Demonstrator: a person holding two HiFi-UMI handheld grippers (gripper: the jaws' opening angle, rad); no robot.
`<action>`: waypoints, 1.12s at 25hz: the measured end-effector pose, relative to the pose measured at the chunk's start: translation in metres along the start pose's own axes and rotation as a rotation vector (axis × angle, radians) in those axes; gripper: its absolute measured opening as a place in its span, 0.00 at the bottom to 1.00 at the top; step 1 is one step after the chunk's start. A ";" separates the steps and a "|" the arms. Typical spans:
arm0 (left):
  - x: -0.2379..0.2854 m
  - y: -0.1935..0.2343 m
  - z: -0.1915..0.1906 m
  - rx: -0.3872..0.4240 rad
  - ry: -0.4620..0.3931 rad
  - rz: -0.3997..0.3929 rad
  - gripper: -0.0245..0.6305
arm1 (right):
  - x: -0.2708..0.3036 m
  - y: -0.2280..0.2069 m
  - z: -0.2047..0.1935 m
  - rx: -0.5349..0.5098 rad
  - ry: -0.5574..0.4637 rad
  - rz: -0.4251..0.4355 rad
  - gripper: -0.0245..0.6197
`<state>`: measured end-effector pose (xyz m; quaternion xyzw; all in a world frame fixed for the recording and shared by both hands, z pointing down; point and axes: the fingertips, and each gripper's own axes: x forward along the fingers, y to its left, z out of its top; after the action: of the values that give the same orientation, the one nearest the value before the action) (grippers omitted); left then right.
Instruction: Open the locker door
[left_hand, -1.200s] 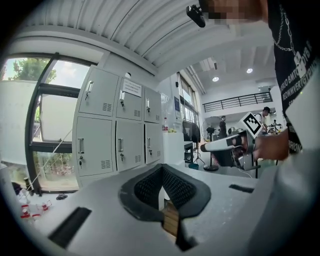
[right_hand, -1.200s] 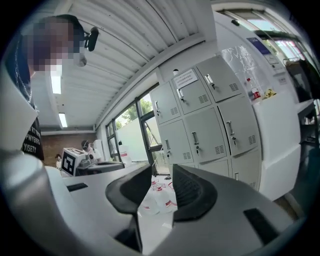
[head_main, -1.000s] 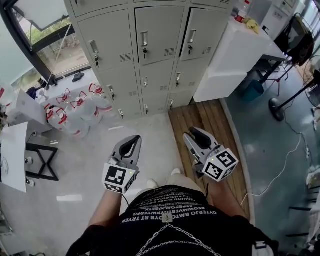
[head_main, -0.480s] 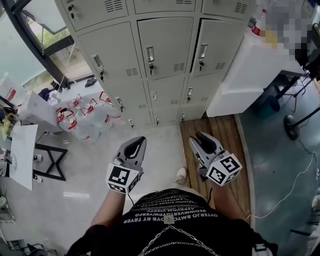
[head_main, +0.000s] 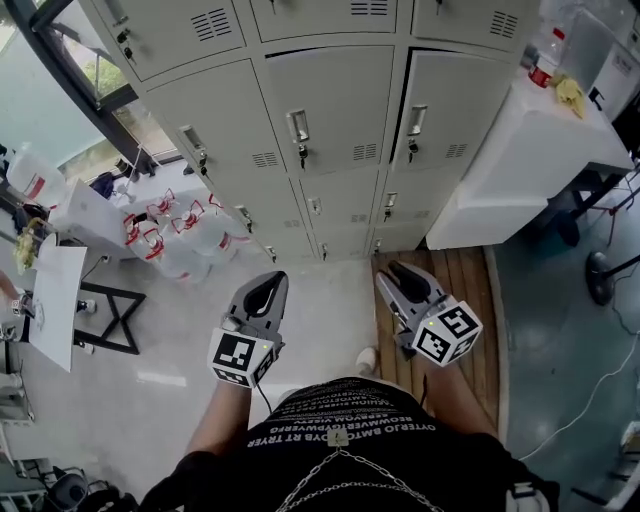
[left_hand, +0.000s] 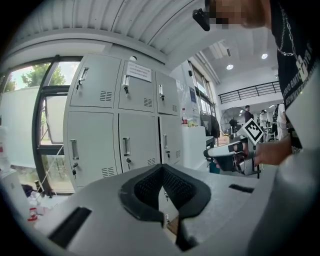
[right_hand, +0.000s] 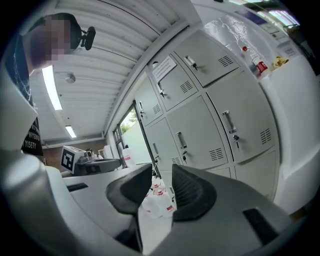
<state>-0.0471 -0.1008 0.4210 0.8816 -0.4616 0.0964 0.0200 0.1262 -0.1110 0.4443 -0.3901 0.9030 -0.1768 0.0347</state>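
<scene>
Reaching the door handle (head_main: 298, 127) squarely is what this step needs. The right gripper (head_main: 397, 272) holds its fingers apart, empty; the left gripper (head_main: 268, 282) has its fingers together. The locker door (head_main: 335, 100) stands well ahead of both, untouched, so lead with the open pair.

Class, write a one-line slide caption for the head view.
Person faces closed grey lockers, left gripper and right gripper both empty.

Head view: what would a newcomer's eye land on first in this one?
The wall of grey lockers fills the top of the head view. Below it, well short of the doors, the left gripper has its jaws together and the right gripper has its jaws apart, both empty. A cluster of red-capped water bottles sits on the floor at left.
</scene>
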 end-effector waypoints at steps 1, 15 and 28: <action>0.004 0.000 -0.001 -0.001 0.005 0.010 0.04 | 0.003 -0.005 0.002 0.000 0.003 0.014 0.20; 0.039 -0.029 0.006 0.022 0.047 0.087 0.04 | 0.016 -0.040 0.011 0.007 0.034 0.153 0.19; 0.044 -0.014 -0.016 -0.010 0.065 0.089 0.04 | 0.044 -0.051 0.016 -0.011 0.065 0.161 0.19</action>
<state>-0.0139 -0.1262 0.4455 0.8566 -0.4999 0.1232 0.0352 0.1345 -0.1797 0.4502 -0.3107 0.9330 -0.1809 0.0171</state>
